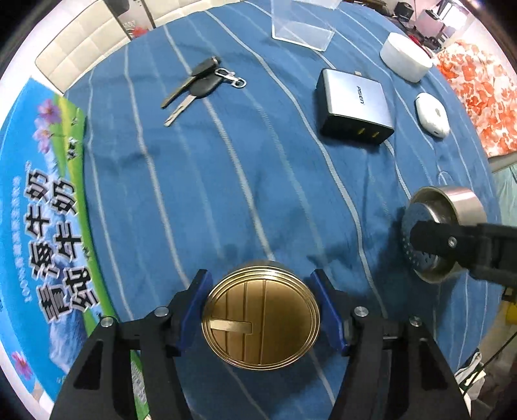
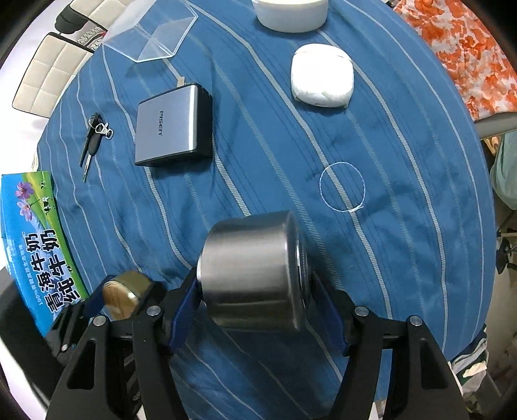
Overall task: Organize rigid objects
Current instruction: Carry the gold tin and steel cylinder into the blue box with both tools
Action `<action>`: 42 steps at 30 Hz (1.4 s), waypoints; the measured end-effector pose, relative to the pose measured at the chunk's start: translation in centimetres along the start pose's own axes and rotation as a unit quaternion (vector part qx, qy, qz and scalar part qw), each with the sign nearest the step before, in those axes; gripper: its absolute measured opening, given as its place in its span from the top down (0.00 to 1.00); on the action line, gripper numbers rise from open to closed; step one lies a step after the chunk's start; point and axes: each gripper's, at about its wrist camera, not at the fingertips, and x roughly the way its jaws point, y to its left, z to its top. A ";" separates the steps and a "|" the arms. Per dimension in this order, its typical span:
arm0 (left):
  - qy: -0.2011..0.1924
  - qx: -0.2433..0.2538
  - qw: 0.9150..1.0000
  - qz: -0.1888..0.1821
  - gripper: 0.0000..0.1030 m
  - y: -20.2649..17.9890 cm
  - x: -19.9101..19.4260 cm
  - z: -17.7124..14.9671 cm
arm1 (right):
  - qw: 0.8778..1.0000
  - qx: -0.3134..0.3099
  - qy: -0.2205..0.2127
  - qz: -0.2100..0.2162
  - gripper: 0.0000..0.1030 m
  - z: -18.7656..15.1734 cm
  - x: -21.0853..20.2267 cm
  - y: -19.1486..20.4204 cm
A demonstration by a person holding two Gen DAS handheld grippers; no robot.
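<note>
My left gripper point(image 1: 261, 290) is shut on a round brass lid point(image 1: 261, 315), held just above the blue striped cloth point(image 1: 226, 168); the lid also shows in the right wrist view point(image 2: 124, 294). My right gripper point(image 2: 255, 287) is shut on a steel cylinder point(image 2: 252, 271), lying on its side between the blue pads; it shows in the left wrist view point(image 1: 442, 232) with its perforated face turned to the camera. The two grippers are side by side, left of the chalk circle point(image 2: 342, 186).
Keys point(image 1: 194, 87), a grey PISEN charger point(image 1: 355, 103), a white earbud case point(image 1: 431, 114), a white round box point(image 1: 405, 56) and a clear plastic box point(image 1: 303, 22) lie farther back. A milk carton point(image 1: 42, 226) sits at the left edge. An orange-flowered fabric point(image 2: 458, 48) lies right.
</note>
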 end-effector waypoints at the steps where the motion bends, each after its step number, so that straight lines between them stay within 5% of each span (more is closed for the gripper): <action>1: -0.004 -0.001 1.000 0.001 0.41 0.2 -0.8 -0.4 | 1.000 -0.003 -0.002 0.000 0.33 -0.3 -0.1 0.1; 15: -0.067 -0.007 0.998 0.001 0.41 4.4 -11.2 -3.5 | 0.997 -0.040 -0.064 -0.003 0.34 -3.8 -4.5 3.7; 19: -0.092 -0.013 0.996 0.000 0.41 4.7 -15.1 -3.8 | 0.995 -0.048 -0.083 0.015 0.34 -5.1 -7.2 4.8; 31: -0.165 -0.058 0.984 0.013 0.41 13.8 -22.2 -5.4 | 0.984 -0.098 -0.117 0.095 0.34 -7.5 -14.1 13.0; 42: -0.138 -0.125 0.979 0.082 0.41 24.6 -15.3 -4.1 | 0.970 -0.149 -0.104 0.163 0.34 -8.4 -15.5 27.5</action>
